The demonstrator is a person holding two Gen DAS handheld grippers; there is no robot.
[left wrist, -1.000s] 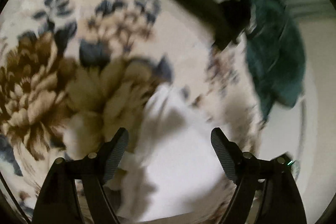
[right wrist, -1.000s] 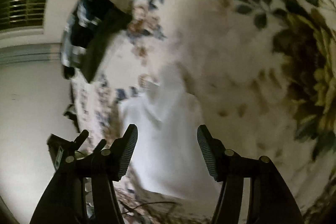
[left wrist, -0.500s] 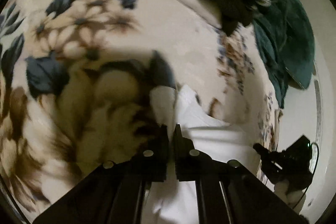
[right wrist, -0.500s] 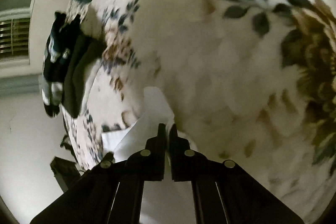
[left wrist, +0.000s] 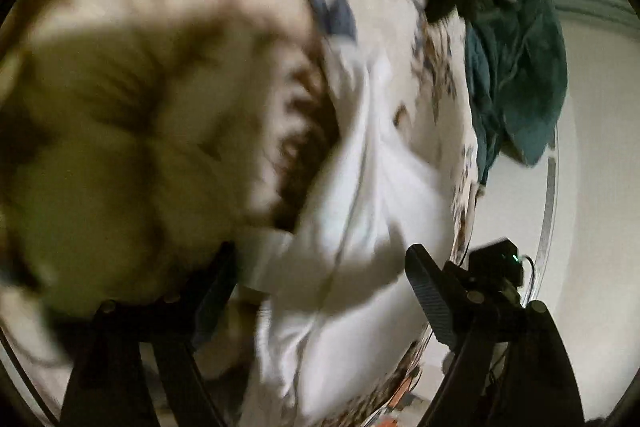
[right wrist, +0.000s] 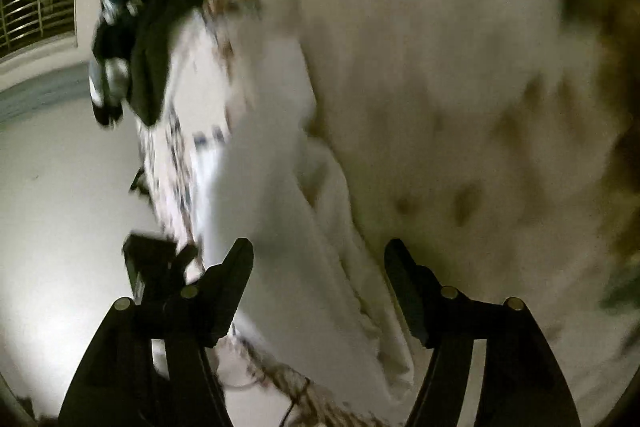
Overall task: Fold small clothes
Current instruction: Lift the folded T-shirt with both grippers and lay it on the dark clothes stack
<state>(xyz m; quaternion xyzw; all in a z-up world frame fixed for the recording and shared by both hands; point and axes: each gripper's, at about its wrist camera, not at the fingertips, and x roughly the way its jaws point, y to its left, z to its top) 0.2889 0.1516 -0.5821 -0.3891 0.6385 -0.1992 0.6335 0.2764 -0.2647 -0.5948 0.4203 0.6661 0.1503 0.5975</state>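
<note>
Half a second ago both sets of fingers were pinched together on the white garment; now both stand wide apart with nothing between them. The left hand-held gripper (left wrist: pixel 320 287) hangs over the white garment (left wrist: pixel 360 227), which runs as a rumpled strip from the lower middle of the left wrist view up toward the centre, lying on the floral bedspread (left wrist: pixel 120 147). In the right wrist view the right hand-held gripper (right wrist: pixel 318 279) is spread just as wide, and the same white cloth (right wrist: pixel 288 227) lies beneath and ahead of it, a long folded edge running from centre frame toward the bottom.

Both views are smeared with motion blur, so the exact lie of the fold is hard to read — the cloth looks doubled over, with a ridge along its length. My reading is that one fold was just laid down and let go, and the next grip has not yet been taken.

A dark garment (right wrist: pixel 140 47) sits at upper left of the right view, and a teal garment (left wrist: pixel 520 87) at upper right of the left view — probably waiting their turn.
</note>
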